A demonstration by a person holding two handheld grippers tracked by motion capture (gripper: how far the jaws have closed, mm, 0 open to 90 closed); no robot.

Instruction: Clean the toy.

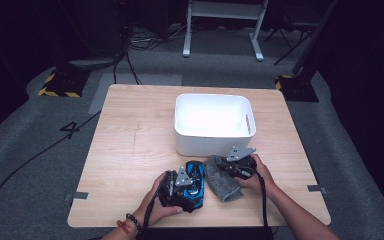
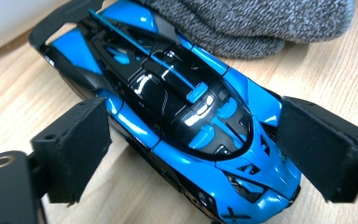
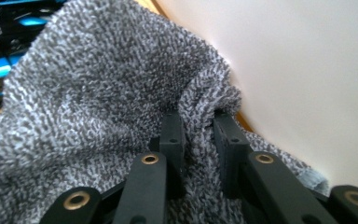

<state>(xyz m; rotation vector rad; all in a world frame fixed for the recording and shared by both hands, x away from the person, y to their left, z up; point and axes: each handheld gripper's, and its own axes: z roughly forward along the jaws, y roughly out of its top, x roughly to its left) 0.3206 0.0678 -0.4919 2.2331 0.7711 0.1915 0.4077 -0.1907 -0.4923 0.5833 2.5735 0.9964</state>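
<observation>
Black pads of our left claw (image 2: 191,154) stand spread, one on each flank of the blue toy car (image 2: 177,116), near its cockpit and nose. Neither pad quite presses the bodywork in the left gripper view; small gaps show on both sides. We judge the straddle deliberate: closing across the narrow waist gives the flattest surfaces to bear on, and the glossy shell will likely slip if gripped on a curved fender. The car lies flat on the bench (image 1: 130,145), directly between the jaws, its tail pointing away from the claw toward the grey sock (image 2: 256,23), which lies just beyond it, touching or nearly so.

Our right claw (image 3: 199,135) is pinched on a fold of that sock (image 3: 98,93); a ridge of knit stands bunched between the two nearly closed jaws. Soft fabric offers no edge, so gathering a pleat is the sensible hold. Immediately beyond and to one side of this claw rises the wall of the white bin (image 3: 307,74), with the sock lying against its foot.

From the high view, both claws (image 1: 182,182) (image 1: 237,162) work side by side in front of the bin (image 1: 214,145), which sits open-topped just ahead of them. We take the bin as the likely destination; each item is close enough for a short lift over its rim.

Risk noted: sock may sag and snag the rim.
</observation>
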